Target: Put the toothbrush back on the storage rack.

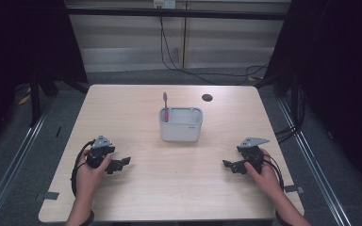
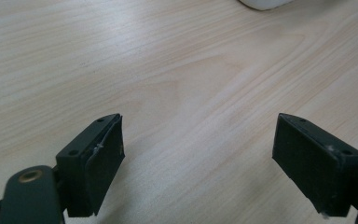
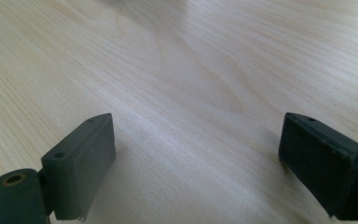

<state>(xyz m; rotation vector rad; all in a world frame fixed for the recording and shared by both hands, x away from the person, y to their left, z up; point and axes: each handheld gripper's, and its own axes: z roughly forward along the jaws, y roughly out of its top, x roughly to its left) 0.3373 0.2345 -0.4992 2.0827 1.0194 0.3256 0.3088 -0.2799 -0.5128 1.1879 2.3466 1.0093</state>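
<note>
A white rectangular holder [image 1: 181, 125] stands near the middle of the wooden table [image 1: 136, 197], with a pink toothbrush [image 1: 166, 106] upright in its left end. My left gripper [image 1: 122, 163] rests low over the table at the front left, open, with nothing between its jaws; in the left gripper view its fingertips [image 2: 103, 156] frame bare wood and the holder's bottom edge [image 2: 263, 3] peeks in at the top. My right gripper [image 1: 229, 165] sits at the front right, also open and empty, its fingertips [image 3: 86, 158] spread wide over bare wood.
A small dark round hole [image 1: 207, 97] lies in the tabletop behind the holder on the right. Black cables [image 1: 179, 61] run across the floor beyond the table. Metal rails [image 1: 14, 160] flank the table on both sides.
</note>
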